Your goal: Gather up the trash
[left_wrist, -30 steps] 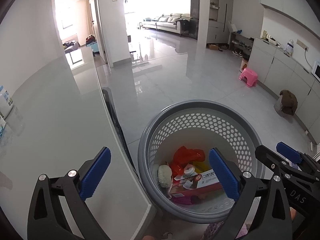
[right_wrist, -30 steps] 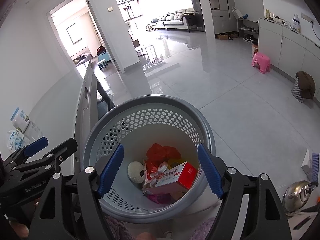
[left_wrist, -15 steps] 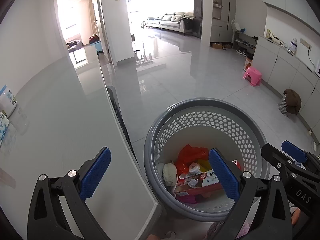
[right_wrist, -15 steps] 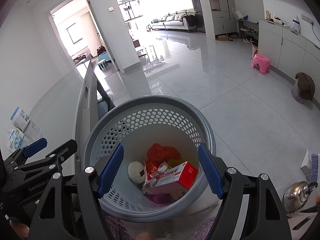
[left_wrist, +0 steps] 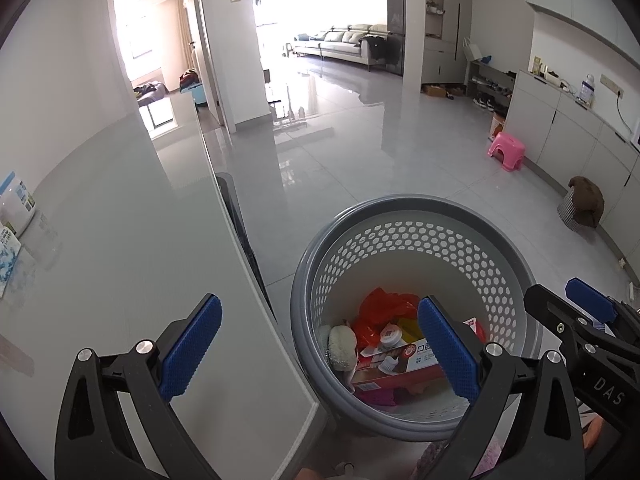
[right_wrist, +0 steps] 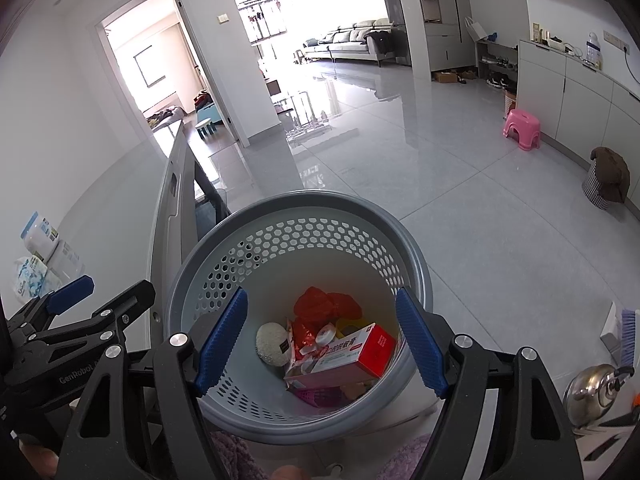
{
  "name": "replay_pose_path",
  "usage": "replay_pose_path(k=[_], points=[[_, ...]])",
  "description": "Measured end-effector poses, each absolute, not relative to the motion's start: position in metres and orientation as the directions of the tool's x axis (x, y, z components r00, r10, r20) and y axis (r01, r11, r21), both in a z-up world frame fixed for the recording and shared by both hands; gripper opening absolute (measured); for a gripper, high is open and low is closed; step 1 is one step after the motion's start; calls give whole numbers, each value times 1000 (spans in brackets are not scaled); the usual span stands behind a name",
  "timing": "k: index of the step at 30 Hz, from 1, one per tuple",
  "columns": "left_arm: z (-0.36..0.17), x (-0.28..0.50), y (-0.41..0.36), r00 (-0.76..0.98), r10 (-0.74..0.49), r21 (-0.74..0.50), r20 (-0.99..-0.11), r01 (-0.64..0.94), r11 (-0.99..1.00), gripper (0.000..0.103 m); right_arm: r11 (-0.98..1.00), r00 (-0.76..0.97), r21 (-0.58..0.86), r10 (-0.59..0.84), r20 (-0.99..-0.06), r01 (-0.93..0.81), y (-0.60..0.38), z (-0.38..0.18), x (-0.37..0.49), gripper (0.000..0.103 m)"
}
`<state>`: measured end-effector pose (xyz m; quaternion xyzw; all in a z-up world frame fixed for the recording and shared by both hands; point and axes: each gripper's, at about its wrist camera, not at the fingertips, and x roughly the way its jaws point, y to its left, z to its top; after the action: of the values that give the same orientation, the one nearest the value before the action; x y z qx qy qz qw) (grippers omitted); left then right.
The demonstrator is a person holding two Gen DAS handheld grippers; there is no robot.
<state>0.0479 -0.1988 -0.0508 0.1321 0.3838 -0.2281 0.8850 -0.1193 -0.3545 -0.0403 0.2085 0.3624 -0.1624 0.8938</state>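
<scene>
A grey perforated trash basket [left_wrist: 400, 208] [right_wrist: 304, 200] stands on the floor beside the white table [left_wrist: 120, 260]. Inside it lie a red and white box [right_wrist: 352, 354] [left_wrist: 400, 368], a crumpled red bag [right_wrist: 326, 304] [left_wrist: 380, 304], a white fuzzy ball [right_wrist: 272, 338] [left_wrist: 342, 346] and a small white roll [right_wrist: 325, 334]. My left gripper [left_wrist: 320, 352] is open and empty, straddling the table's edge and the basket's left rim. My right gripper [right_wrist: 320, 342] is open and empty above the basket's mouth. Each gripper shows at the edge of the other's view.
White packets [left_wrist: 12, 216] [right_wrist: 38, 248] stand at the table's left edge. A dark chair [right_wrist: 208, 188] stands between table and basket. A pink stool [right_wrist: 522, 128], a covered basket [right_wrist: 606, 178] and cabinets line the right wall. A steel kettle [right_wrist: 592, 384] sits low right.
The left gripper has shifted left and slightly back, so the basket sits further right in its view. The right gripper has barely moved. Both stay open.
</scene>
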Motion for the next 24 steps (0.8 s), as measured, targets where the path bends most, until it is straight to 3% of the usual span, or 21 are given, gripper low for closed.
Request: replay_pose_path(k=[24], points=[[-52, 51, -195, 598, -294, 55, -745, 494, 867, 97, 863, 687, 249, -145, -712, 439, -356, -35, -122, 73]])
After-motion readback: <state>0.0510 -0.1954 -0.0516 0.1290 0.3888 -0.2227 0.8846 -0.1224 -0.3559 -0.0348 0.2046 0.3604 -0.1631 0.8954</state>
